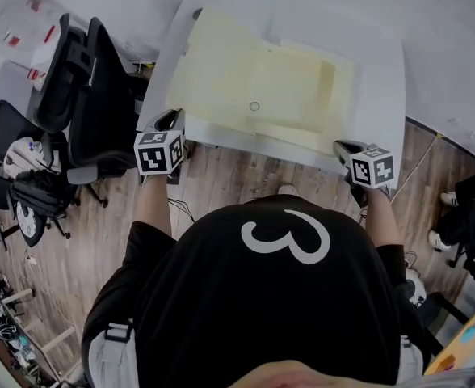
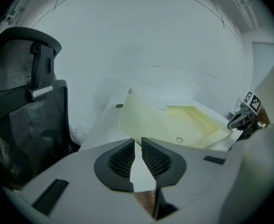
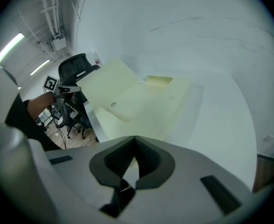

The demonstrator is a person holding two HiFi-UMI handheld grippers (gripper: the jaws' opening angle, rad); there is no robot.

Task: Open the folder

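The pale yellow folder [image 1: 254, 83] lies spread flat on the white table [image 1: 383, 71], with a small round snap [image 1: 254, 106] near its front edge. My left gripper [image 1: 171, 121] sits at the table's near left edge, just short of the folder [image 2: 174, 122]. In the left gripper view its jaws [image 2: 138, 143] stand a narrow slit apart with nothing between them. My right gripper [image 1: 346, 148] rests at the near right corner by the folder [image 3: 127, 94]. In the right gripper view its tips [image 3: 134, 139] meet and hold nothing.
Black office chairs [image 1: 92, 95] stand close to the table's left side. Wooden floor [image 1: 237, 176] lies between me and the table's near edge. Someone's legs and shoes [image 1: 464, 208] show at the far right. A small round hole [image 2: 119, 106] marks the table's left part.
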